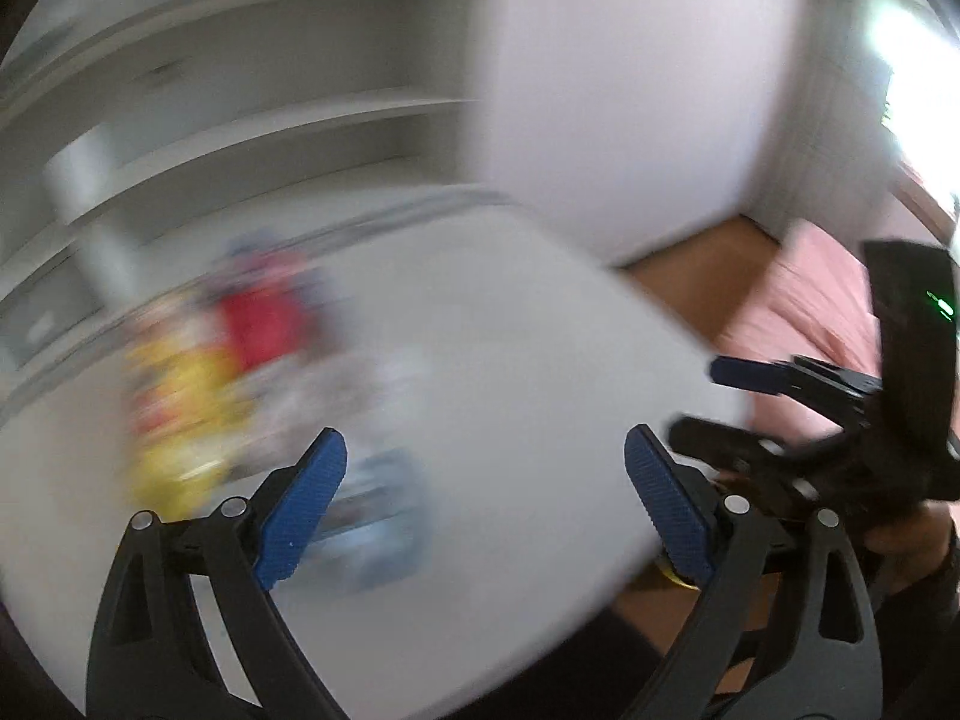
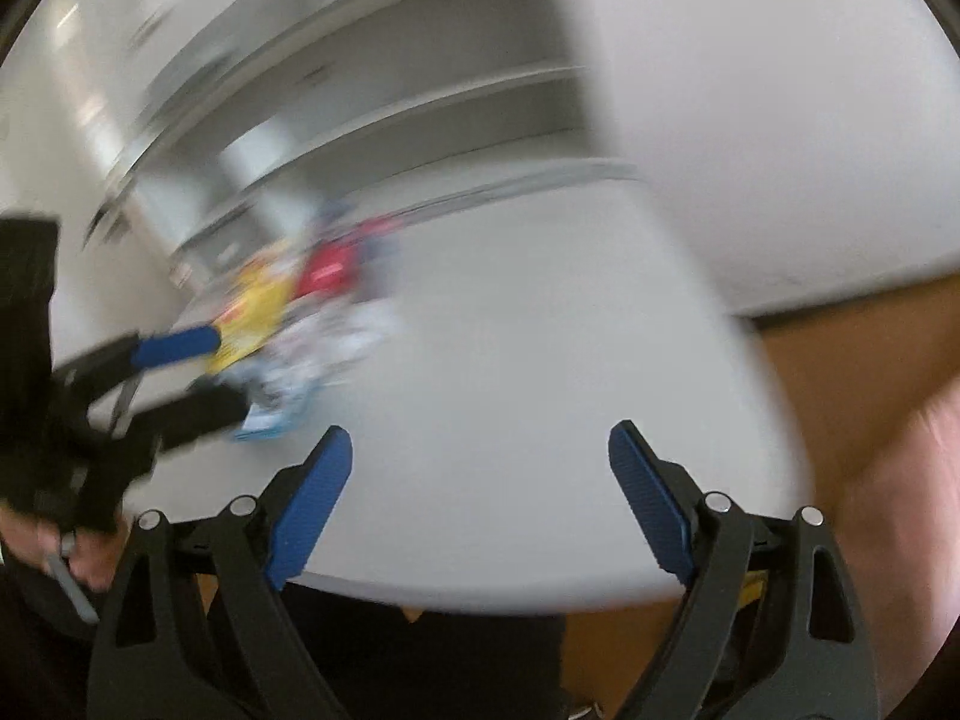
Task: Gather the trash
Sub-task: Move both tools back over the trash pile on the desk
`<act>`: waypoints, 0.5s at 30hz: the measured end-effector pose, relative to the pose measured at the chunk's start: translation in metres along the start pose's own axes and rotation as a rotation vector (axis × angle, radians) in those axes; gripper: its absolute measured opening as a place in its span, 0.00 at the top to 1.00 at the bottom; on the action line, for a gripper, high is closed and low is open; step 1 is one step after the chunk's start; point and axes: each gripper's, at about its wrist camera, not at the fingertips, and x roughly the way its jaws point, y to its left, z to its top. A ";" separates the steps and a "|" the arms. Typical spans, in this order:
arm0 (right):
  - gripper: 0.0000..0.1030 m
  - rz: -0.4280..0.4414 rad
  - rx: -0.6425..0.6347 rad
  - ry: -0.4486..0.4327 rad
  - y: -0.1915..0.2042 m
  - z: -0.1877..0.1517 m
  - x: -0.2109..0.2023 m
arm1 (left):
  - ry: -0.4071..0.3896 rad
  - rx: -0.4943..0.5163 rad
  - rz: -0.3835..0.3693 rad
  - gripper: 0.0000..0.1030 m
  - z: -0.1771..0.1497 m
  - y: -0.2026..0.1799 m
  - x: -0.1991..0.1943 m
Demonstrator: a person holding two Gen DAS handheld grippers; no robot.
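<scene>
Both the left tool (image 1: 486, 498) and the right tool (image 2: 480, 495) are spread wide and hold nothing. The blurred trash pile (image 1: 240, 372) lies on the white table (image 1: 540, 372), ahead of them. I judge this as the approach step; next, one tool must reach a wrapper and pinch it.

Black tools with blue ribbed pads

Each tool, left tool (image 1: 486, 462) and right tool (image 2: 480, 456), was built of black struts joined by silver rivets; a green light was seen on one housing.
</scene>
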 end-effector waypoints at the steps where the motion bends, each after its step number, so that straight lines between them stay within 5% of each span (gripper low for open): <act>1: 0.18 0.037 -0.058 0.020 0.023 0.004 0.012 | 0.001 -0.055 0.040 0.12 -0.008 0.028 -0.010; 4: 0.18 0.136 -0.198 0.077 0.080 0.018 0.043 | 0.018 -0.172 0.121 0.12 -0.032 0.092 -0.031; 8: 0.18 0.149 -0.377 0.130 0.141 0.025 0.078 | 0.041 -0.287 0.207 0.12 -0.065 0.156 -0.054; 15: 0.18 0.120 -0.562 0.200 0.182 0.023 0.119 | 0.066 -0.404 0.196 0.12 -0.103 0.216 -0.065</act>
